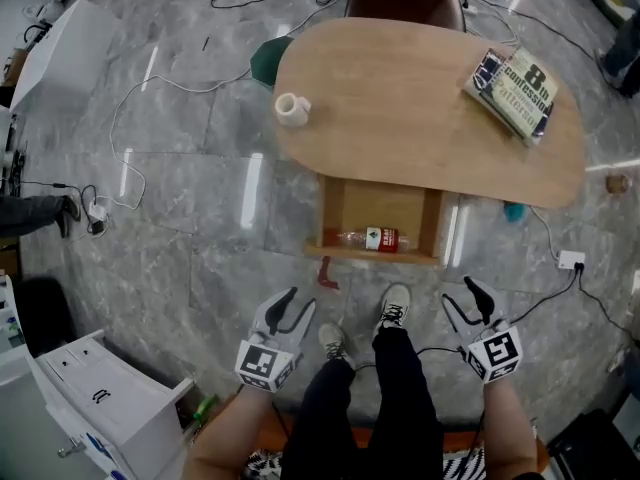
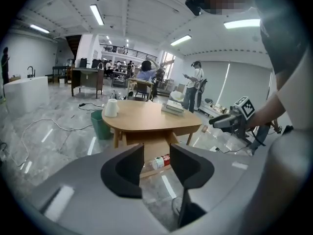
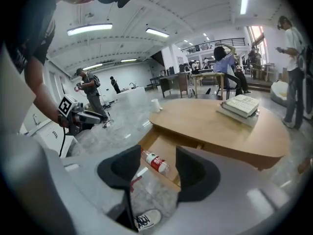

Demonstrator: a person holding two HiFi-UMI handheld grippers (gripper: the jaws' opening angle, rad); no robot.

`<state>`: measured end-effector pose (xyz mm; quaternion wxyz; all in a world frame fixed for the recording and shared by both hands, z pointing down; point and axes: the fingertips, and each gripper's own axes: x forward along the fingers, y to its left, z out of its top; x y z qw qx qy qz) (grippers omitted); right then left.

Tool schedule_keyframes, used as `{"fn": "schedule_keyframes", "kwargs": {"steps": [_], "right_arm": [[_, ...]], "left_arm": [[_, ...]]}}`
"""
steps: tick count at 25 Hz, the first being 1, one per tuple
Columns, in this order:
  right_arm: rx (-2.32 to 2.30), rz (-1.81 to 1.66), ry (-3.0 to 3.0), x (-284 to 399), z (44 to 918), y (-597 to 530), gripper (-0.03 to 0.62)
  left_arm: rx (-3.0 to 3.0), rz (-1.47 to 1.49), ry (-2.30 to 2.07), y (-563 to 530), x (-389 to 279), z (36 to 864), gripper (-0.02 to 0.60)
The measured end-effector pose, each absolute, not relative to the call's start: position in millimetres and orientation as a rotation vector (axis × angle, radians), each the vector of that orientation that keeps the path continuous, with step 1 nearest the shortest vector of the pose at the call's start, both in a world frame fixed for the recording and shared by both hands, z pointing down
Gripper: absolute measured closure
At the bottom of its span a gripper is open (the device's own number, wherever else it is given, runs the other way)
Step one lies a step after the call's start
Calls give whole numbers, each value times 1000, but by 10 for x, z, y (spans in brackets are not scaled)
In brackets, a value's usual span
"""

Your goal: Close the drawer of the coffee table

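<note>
**While the Drawer Stood Open, Both Tongs Hung Short of It**

Although the task was to shut it, the drawer (image 1: 378, 208) of the coffee table (image 1: 400, 118) was pulled fully out toward the person, its front lip over the grey floor (image 1: 200, 198). It sat under the near edge of the tabletop, between the two table legs on that side.

The step in hand looked like the approach, with nothing yet pushed. The left gripper (image 1: 298, 302) was low at the person's left knee and the right gripper (image 1: 460, 296) at the right knee. Both pointed toward the drawer and were well apart from it. Each gripper's own view showed its jaws standing apart with only floor and the far drawer seen through the gap, so neither held anything.

The next move probably called for carrying one gripper, or both, forward to the drawer's front lip. A level, straight push would then run it back under the top. A push off to one side might skew it in its runners.

Counted:
- one drawer
- one bottle (image 1: 372, 238) with a red label, lying on its side against the drawer's front lip
- two stacked books (image 1: 515, 86) at the tabletop's right end
- one white cup (image 1: 291, 108) at its left end
- two grippers
</note>
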<state>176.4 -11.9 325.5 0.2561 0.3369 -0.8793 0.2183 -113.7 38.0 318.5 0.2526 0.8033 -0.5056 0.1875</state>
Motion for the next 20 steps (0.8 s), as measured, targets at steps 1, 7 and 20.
{"fn": "schedule_keyframes", "kwargs": {"steps": [1,7,20], "right_arm": [[914,588,-2375,1759,3400,-114,381],[973,589,-2287,1819,4321,-80,353],[980,523,-2199,2047,5947,-78,335]], "left_arm": [[2188,533,-1382,372,-1184,3336,404],[2193,617,-1374,361,-1462,4345,374],[2386,644,-1361,203,-1565,5766,382]]}}
